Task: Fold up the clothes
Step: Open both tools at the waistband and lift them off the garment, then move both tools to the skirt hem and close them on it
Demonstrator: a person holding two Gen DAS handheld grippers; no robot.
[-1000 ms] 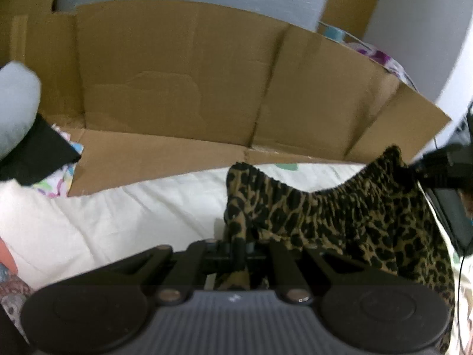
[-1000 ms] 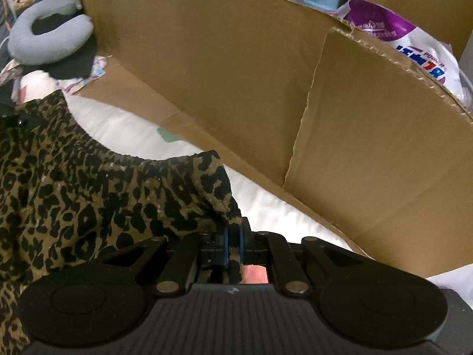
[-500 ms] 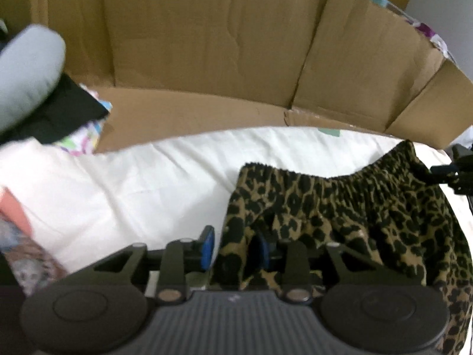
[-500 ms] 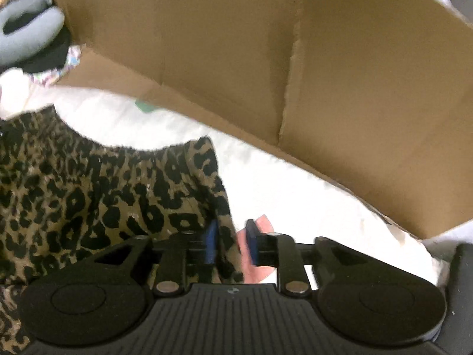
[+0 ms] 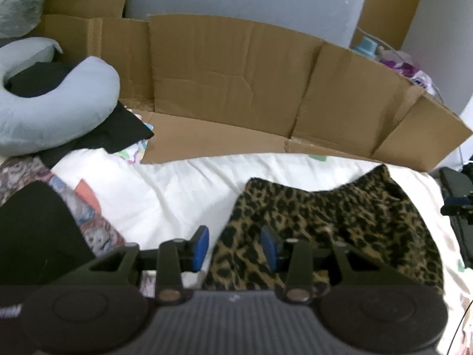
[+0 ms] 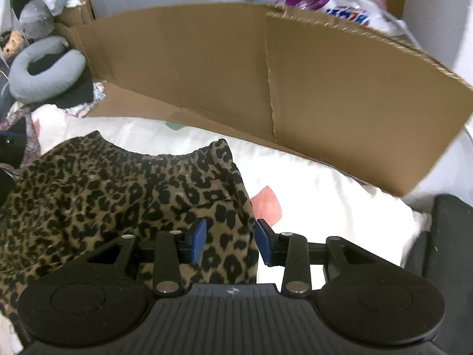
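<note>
Standing apart, the blue pads of the left claw (image 5: 235,247) press on nothing; the leopard-print garment (image 5: 334,222) lies in view between them, loose on the white bedding (image 5: 165,189). The right claw (image 6: 230,241) is likewise parted, its jaws having just been opening, with the garment's right edge lying in the gap and neither pad pinching it.

In the left wrist view the garment fills the lower right of the frame, its gathered waistband toward the cardboard sheet (image 5: 224,88) that stands across the middle. At the upper left a grey neck pillow (image 5: 59,109) rests on black cloth (image 5: 118,133). In the right wrist view the garment spreads over the lower left, a pink patch (image 6: 267,204) shows just right of it, and a purple-and-white bag (image 6: 340,3) sits behind the cardboard at the upper right.
</note>
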